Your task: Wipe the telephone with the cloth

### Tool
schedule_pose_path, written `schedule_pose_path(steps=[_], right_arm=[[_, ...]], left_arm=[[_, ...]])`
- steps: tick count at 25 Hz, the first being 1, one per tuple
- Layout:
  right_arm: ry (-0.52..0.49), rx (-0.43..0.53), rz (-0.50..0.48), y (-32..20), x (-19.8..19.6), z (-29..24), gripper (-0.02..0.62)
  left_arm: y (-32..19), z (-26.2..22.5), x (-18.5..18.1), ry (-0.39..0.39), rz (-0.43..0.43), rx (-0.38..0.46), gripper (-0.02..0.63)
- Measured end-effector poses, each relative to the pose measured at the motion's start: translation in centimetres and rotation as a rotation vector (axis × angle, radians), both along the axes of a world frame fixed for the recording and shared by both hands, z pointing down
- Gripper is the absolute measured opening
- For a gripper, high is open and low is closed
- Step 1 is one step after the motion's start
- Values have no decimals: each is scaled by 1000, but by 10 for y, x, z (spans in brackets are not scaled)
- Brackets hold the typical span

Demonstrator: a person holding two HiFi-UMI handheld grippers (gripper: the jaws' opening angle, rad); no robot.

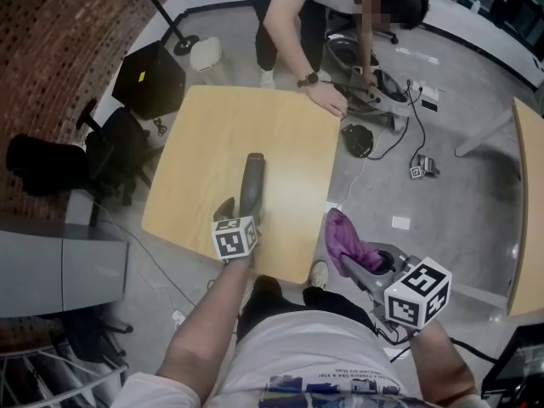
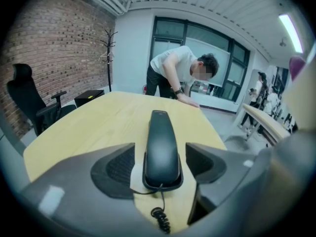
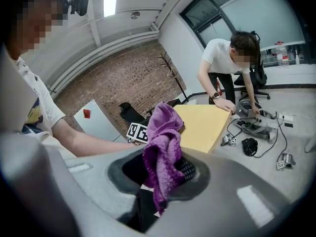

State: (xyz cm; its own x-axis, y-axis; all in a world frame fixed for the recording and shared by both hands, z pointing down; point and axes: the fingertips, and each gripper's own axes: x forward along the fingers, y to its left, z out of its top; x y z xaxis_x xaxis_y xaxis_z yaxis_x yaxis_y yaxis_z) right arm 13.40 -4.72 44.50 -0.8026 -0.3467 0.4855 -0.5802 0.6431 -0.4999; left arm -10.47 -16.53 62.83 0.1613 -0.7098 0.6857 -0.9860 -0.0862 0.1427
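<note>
A: Which colour is seen on the telephone (image 2: 161, 152) between the left gripper (image 2: 160, 165) jaws?
B: Black, against a pale yellow-wood desk (image 2: 94, 125). Purple is shown by the cloth (image 3: 163, 147) in the right gripper (image 3: 163, 171).

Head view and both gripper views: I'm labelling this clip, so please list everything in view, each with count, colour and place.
table: one, light wood, centre of head view
telephone handset: one, black, on the table between the left jaws, untouched
coiled cord: one, black, at the handset's near end
cloth: one, purple, off the table's right edge
second table: one, light wood, right edge
office chair: one, black, left of the table
coat stand: one, black, by the brick wall
bystander: one, white shirt, bending over floor equipment beyond the table
left gripper: one, grey, open
right gripper: one, grey, shut on the cloth
</note>
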Motion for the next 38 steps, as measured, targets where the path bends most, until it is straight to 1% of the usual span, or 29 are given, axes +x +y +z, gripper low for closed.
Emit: schedule_pose_path(steps=[5, 10, 11, 13, 15, 16, 17, 19, 20, 21, 24, 26, 31, 35, 38], right_arm=[[5, 13, -16, 3, -5, 8, 84], [12, 21, -51, 9, -24, 19, 84], [20, 30, -60, 10, -28, 20, 84], [36, 54, -76, 9, -32, 20, 84], [37, 73, -81, 10, -34, 18, 84], [39, 83, -80, 12, -36, 16, 84], [45, 95, -79, 13, -38, 15, 84], [67, 123, -74, 18, -45, 12, 84], [80, 137, -70, 21, -48, 11, 84], [92, 149, -67, 24, -51, 10, 84], [113, 175, -50, 38, -63, 6, 84], [120, 192, -38, 51, -74, 0, 84], [138, 224, -16, 91, -107, -11, 84], [164, 232, 12, 131, -123, -16, 84], [161, 207, 14, 169, -137, -12, 84]], left_arm=[[19, -18, -5, 1, 10, 23, 344], [53, -53, -12, 10, 32, 66, 344], [60, -63, -11, 18, 43, 79, 340], [75, -83, -3, 51, 72, 109, 311], [92, -102, 6, 95, 106, 136, 244], [101, -111, 10, 114, 122, 149, 222], [110, -120, 11, 127, 138, 165, 179], [126, -137, 10, 148, 166, 201, 58], [134, -145, 10, 160, 179, 221, 23], [142, -152, 10, 175, 191, 239, 5], [168, -168, 7, 216, 235, 269, 5], [189, -177, 5, 239, 283, 281, 3], [246, -197, -8, 320, 392, 288, 3], [283, -207, -16, 390, 460, 289, 4], [314, -206, -27, 390, 491, 272, 5]])
